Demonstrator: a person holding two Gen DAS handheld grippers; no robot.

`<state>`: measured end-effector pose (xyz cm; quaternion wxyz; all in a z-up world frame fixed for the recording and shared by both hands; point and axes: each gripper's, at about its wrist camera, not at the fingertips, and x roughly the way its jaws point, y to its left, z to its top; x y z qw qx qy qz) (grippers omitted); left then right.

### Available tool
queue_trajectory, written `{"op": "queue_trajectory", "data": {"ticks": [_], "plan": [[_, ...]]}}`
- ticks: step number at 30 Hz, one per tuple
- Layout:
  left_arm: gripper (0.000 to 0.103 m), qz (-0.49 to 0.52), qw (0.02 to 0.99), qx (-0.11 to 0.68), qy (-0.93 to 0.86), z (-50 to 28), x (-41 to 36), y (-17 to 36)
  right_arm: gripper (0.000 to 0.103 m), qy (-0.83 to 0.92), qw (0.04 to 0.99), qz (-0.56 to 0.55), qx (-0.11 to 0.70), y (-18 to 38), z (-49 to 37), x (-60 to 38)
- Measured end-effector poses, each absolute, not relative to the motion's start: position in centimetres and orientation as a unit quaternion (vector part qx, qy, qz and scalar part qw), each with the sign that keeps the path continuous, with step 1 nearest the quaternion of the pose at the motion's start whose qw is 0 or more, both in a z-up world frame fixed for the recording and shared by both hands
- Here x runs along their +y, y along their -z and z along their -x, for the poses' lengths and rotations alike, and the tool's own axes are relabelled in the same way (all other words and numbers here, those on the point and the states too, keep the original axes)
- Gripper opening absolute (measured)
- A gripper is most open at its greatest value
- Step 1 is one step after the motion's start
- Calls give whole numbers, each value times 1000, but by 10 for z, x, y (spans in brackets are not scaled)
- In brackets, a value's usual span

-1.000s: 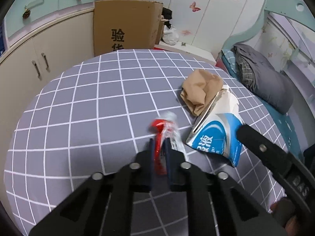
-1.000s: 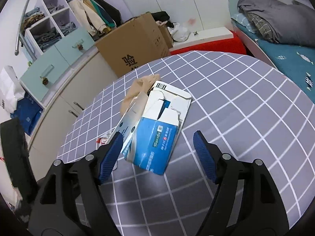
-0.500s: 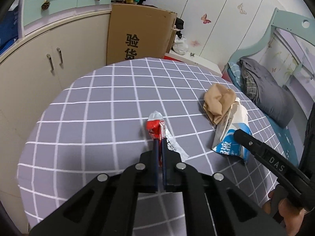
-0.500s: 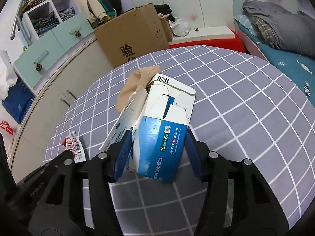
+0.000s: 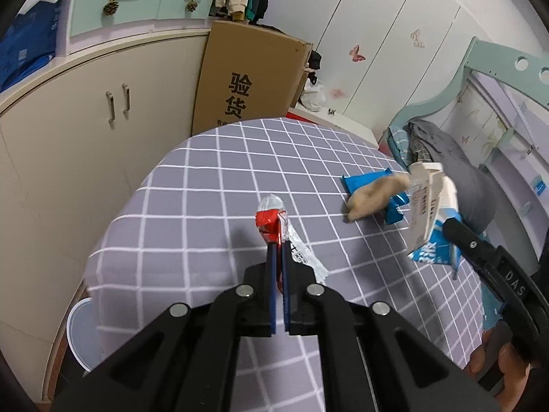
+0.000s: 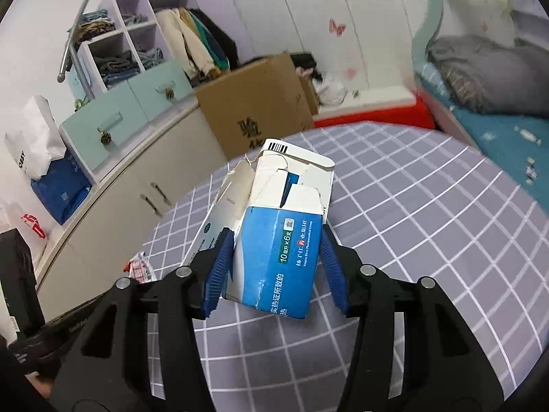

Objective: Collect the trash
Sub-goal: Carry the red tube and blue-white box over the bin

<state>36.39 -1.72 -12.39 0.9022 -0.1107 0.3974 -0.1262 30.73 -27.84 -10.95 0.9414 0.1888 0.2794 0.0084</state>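
Note:
My left gripper (image 5: 278, 250) is shut on a red and white wrapper (image 5: 271, 221), held above the grey checked tablecloth (image 5: 206, 189). In the right wrist view my right gripper (image 6: 274, 237) has its blue pads against both sides of a torn blue and white carton (image 6: 288, 206). Its jaws are still closing, and the carton hangs clear of the tablecloth (image 6: 429, 240). The left wrist view shows that carton (image 5: 425, 213) at the right, tilted in the air. A beige crumpled wad (image 5: 374, 195) lies on a blue wrapper (image 5: 367, 180) on the table.
A tall cardboard box (image 5: 247, 79) stands behind the table, beside cream cabinets (image 5: 85, 120). A white bin (image 5: 80, 336) sits on the floor under the table's left edge. A bed with a grey blanket (image 5: 456, 171) is at the right. A hand (image 5: 497, 357) holds the right gripper.
The right jaws closed on the carton and raised it off the table, uncovering the blue wrapper. The left gripper drew back and up with the red wrapper toward the table's left edge.

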Motion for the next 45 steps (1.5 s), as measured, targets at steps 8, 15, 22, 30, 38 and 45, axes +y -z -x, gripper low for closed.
{"op": "queue_trajectory", "data": {"ticks": [8,15,22,30,38,45], "plan": [[3,129,910,376,122,-331,23,107,50,-46,948,-168,266,89,-286,-228],[3,149,916,361,93,-301,83,103,50,-122,943,-133,278,86,-280,-138],[3,178,914,364,24,-268,176,126,50,-209,923,-95,308,105,-278,-33],[3,219,888,401,-56,-244,280,186,50,-282,888,-68,356,152,-282,76],[3,244,850,459,-84,-257,327,260,50,-295,858,-28,420,226,-294,139],[3,246,830,493,-92,-276,333,300,50,-272,847,-16,457,272,-312,143]]}}
